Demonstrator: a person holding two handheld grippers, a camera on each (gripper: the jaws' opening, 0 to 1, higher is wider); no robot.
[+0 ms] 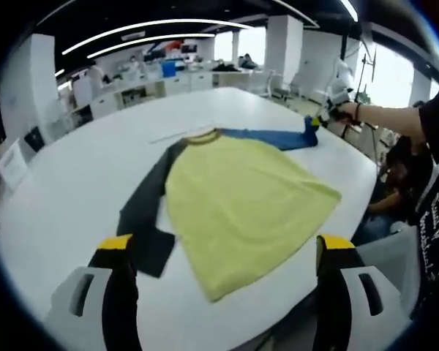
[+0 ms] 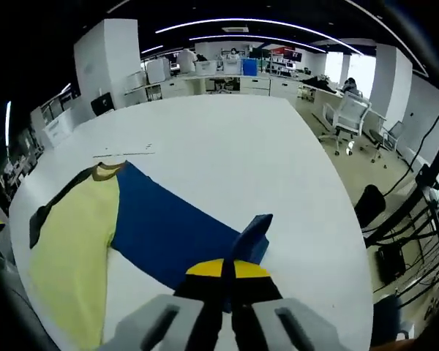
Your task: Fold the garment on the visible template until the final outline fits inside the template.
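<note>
Now right tongs (image 2: 227,272) pinch the garment's (image 2: 80,241) blue sleeve (image 2: 168,230).

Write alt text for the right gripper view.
The right gripper, jaws shut, pinches the cuff of the blue sleeve of a yellow shirt spread on a white table. The shirt's dark sleeve lies at far left; an office stretches behind.

Bright, even office light from my ceiling strips (image 1: 154,29) and windows (image 1: 395,73); soft shadows, strong fisheye bending, slight blur at edges.
</note>
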